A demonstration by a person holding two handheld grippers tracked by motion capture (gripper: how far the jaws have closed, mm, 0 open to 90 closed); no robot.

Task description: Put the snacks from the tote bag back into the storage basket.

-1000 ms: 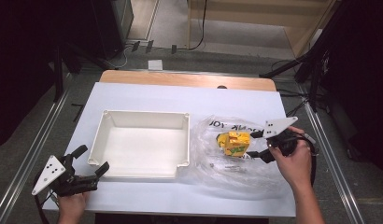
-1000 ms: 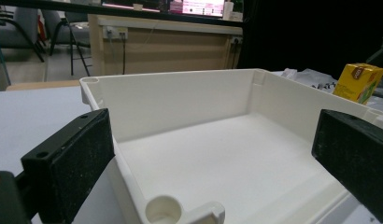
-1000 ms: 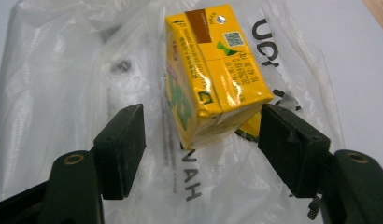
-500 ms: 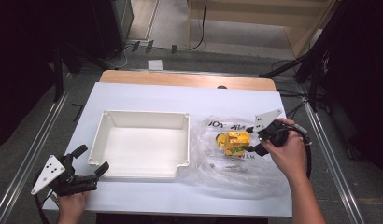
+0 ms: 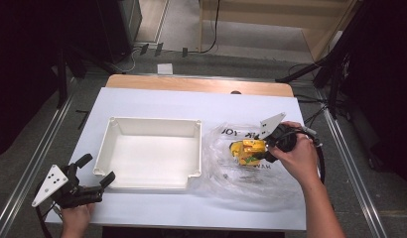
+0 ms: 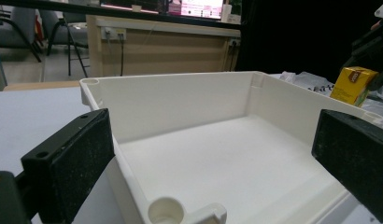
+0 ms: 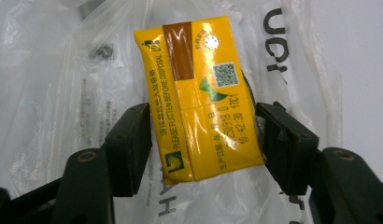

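yellow carton [image 7: 204, 100], "PLEASE FLATTEN BEFORE DISPOSAL", date blurred

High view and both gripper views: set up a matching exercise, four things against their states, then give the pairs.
Things:
1. yellow carton
2. white tray
3. left tongs
4. clear plastic bag

States:
A. open, beside the tray's near left corner
B. lying crumpled on the white table
C. between the right tongs' pads
D. nothing inside

Pairs: 1-C, 2-D, 3-A, 4-B

One yellow carton [image 5: 247, 150], one white tray [image 5: 152, 126], one plastic bag [image 5: 251, 183]
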